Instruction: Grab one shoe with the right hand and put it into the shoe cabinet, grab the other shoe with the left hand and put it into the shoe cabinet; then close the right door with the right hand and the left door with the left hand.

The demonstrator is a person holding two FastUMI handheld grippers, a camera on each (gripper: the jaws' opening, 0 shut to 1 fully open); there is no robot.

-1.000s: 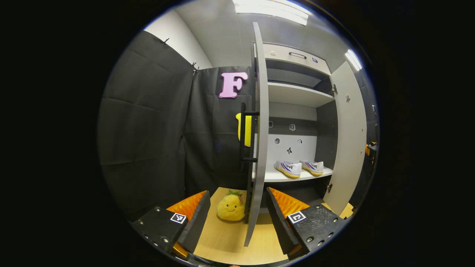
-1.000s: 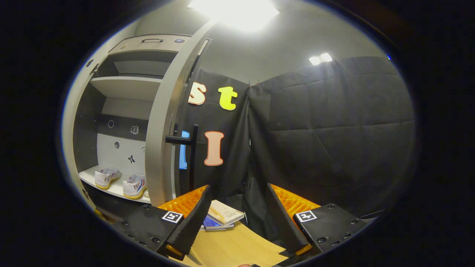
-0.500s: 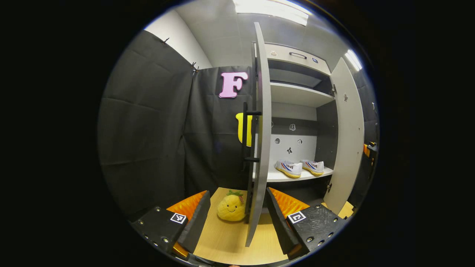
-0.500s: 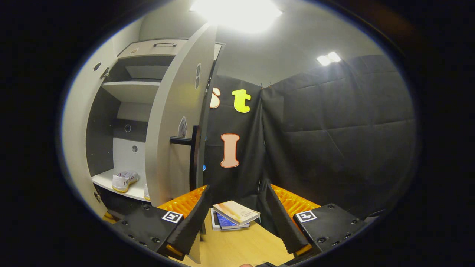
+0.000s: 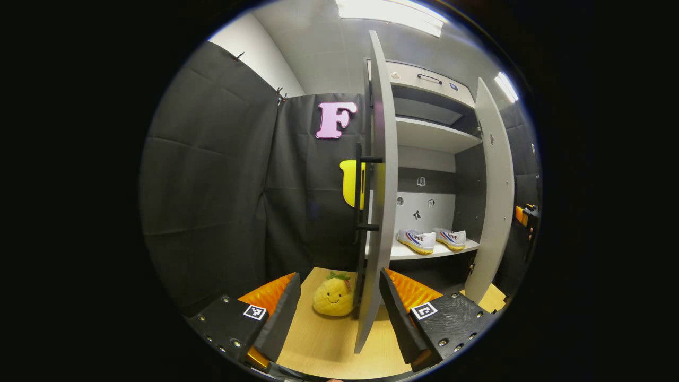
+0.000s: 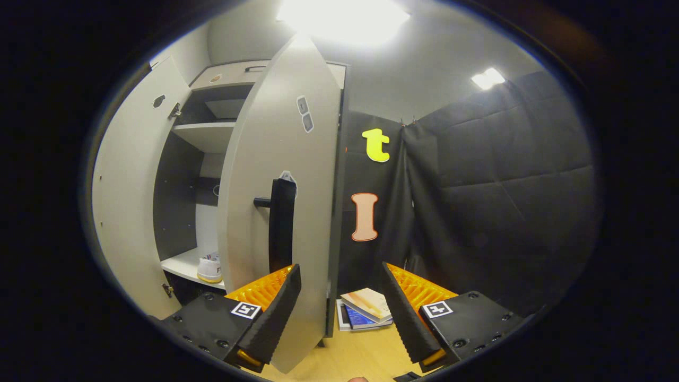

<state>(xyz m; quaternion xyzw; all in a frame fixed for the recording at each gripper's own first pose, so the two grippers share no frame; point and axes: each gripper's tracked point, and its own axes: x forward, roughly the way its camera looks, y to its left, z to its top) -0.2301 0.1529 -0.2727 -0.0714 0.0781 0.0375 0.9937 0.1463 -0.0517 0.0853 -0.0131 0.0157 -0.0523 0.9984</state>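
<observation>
In the left gripper view, the left gripper point(image 5: 339, 313) sits at the bottom of the frame with its fingers spread wide and nothing between the pads. The edge of the left door point(image 5: 379, 212) runs down the middle of the frame and ends between the two fingers, touching neither as far as can be told. A dark bar handle point(image 5: 362, 193) stands on the door's left face. To the right of the door the shoe cabinet point(image 5: 432, 135) is open, and the two shoes point(image 5: 431, 240) lie side by side on its lower shelf (right of centre in the frame). The right door point(image 5: 493, 185) stands partly swung, at the right of the frame. A yellow plush toy point(image 5: 333, 296) sits on the wooden floor point(image 5: 323, 339) at lower centre, just left of the door's bottom edge.

In the right gripper view, the right gripper point(image 6: 342, 310) is likewise released, fingers apart and empty. The right door point(image 6: 284, 212) fills the centre-left, its lower corner just beside the left finger, with its black handle point(image 6: 280, 225) above that finger. One shoe point(image 6: 210, 267) peeps out on the shelf left of the door. A small stack of books point(image 6: 363, 313) lies on the floor between the fingers, farther off.
</observation>
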